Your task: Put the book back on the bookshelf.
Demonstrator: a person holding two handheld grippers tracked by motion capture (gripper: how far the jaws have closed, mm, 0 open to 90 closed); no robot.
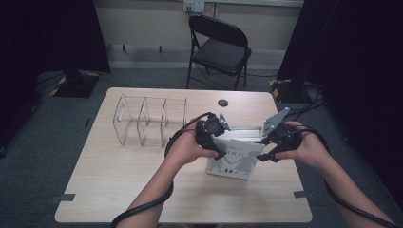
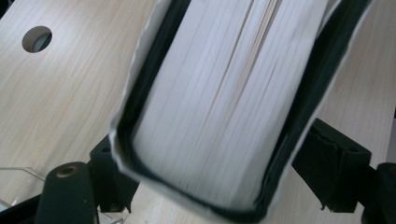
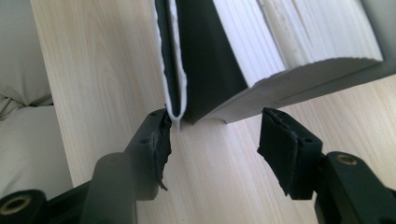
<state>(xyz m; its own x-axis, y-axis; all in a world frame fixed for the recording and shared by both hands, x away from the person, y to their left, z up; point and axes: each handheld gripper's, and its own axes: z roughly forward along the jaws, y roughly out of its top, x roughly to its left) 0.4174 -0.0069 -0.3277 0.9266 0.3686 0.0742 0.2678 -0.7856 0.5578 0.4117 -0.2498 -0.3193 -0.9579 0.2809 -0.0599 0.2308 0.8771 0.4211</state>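
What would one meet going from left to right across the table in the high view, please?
Clear rack → left gripper → book → right gripper.

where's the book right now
In the high view the book stands on the table's right half, between the left gripper and right gripper, right of the clear organizer.

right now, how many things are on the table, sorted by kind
white-jacketed hardcover book: 1
clear plastic divided organiser: 1
black two-jaw grippers, left and right: 2
total: 4
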